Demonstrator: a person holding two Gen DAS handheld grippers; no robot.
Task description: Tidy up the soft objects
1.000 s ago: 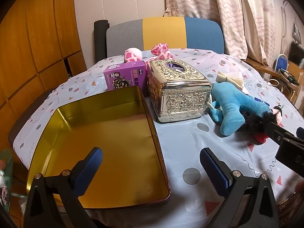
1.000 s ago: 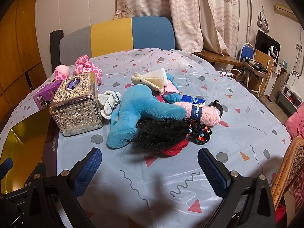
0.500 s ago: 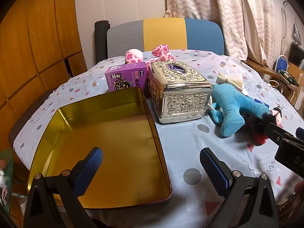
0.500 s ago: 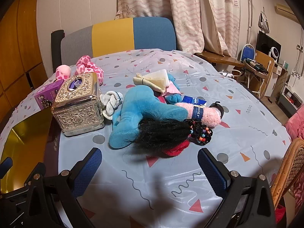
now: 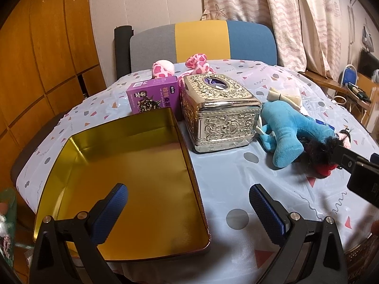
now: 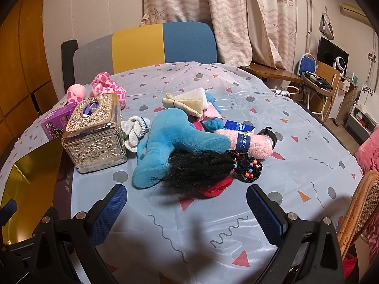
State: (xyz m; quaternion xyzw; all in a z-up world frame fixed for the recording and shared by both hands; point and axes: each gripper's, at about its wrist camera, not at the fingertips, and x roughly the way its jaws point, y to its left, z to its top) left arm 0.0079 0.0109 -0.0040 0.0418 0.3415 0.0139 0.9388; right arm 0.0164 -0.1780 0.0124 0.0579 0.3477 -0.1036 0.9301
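Observation:
A heap of soft things lies mid-table: a blue plush toy (image 6: pixel 175 139) (image 5: pixel 286 127), a black wig (image 6: pixel 199 170) on red cloth (image 6: pixel 215 189), a rolled pink towel (image 6: pixel 248 144), white socks (image 6: pixel 135 130) and a cream cloth bundle (image 6: pixel 187 101). A pink spotted plush (image 6: pixel 106 90) (image 5: pixel 196 65) sits behind the tissue box. The open gold tin (image 5: pixel 128 177) lies at the left, under my left gripper (image 5: pixel 187 203), which is open and holds nothing. My right gripper (image 6: pixel 186 203) is open just short of the wig.
An ornate silver tissue box (image 5: pixel 218 116) (image 6: pixel 94 135) and a purple carton (image 5: pixel 154 97) stand between tin and toys. A colour-block chair (image 6: pixel 146 45) backs the table (image 6: pixel 308 165). A wicker chair (image 6: pixel 362 203) is at the right edge.
Both views have crept slightly closer to the table; nothing on it has moved and both grippers stay open.

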